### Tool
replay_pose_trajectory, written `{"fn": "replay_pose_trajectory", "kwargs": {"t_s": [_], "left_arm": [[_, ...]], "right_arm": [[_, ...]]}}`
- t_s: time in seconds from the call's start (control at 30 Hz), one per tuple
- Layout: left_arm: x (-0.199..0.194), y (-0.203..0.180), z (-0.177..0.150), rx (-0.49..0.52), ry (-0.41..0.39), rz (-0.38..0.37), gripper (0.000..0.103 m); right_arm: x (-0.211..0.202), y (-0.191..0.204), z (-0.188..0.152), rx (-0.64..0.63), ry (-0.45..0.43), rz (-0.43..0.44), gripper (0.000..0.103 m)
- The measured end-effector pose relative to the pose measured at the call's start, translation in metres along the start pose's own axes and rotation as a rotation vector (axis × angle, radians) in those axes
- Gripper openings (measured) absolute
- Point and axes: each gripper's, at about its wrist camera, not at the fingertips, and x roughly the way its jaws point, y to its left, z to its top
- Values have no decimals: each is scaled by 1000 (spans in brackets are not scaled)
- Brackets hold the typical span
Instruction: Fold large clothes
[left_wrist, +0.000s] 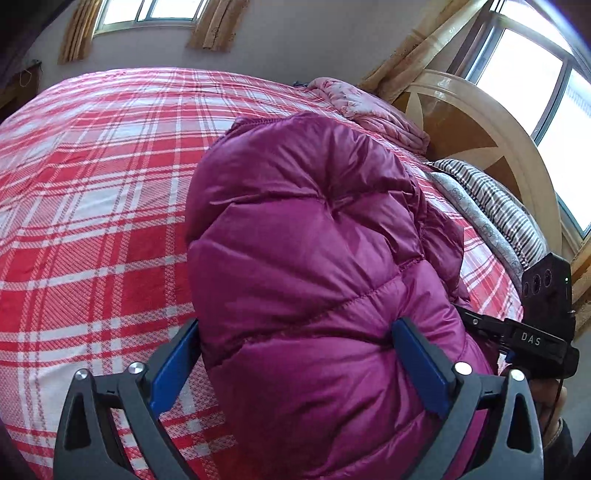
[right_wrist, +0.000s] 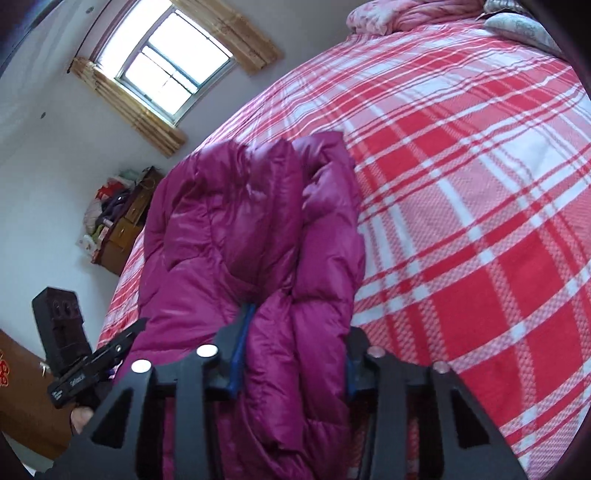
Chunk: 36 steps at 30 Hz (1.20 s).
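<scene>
Purple puffer jacket (left_wrist: 314, 258) lies bunched on the bed (left_wrist: 92, 221), near the bed's side edge by the person. Left tongs (left_wrist: 295, 354) spread wide w/ jacket bulk between the blue pads; can't tell if they press. Right tongs (right_wrist: 291, 354) clenched on a jacket fold. Around: pink quilt (left_wrist: 373, 110) & striped pillows (left_wrist: 495, 199) at headboard (left_wrist: 480, 122) end, wooden cabinet (right_wrist: 122, 232) w/ clutter by far wall.
</scene>
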Motion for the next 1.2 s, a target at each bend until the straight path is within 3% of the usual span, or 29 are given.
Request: {"fn": "replay_pose_trajectory", "kwargs": {"t_s": [0.03, 0.13, 0.27, 0.6, 1.2], "left_arm": [[-3, -3, -1, 9, -4, -25, 77], [-17, -13, -3, 68, -19, -11, 58], [-44, -14, -3, 69, -27, 14, 45], [-131, 16, -19, 56, -137, 151, 41], [-236, 119, -59, -97, -255, 380, 40]], "right_arm": [[-2, 3, -1, -6, -7, 0, 28], [-9, 17, -7, -32, -33, -15, 23], [-17, 37, -13, -54, -56, -2, 21], [0, 115, -27, -176, -36, 85, 21], [117, 247, -48, -373, 132, 212, 21]]}}
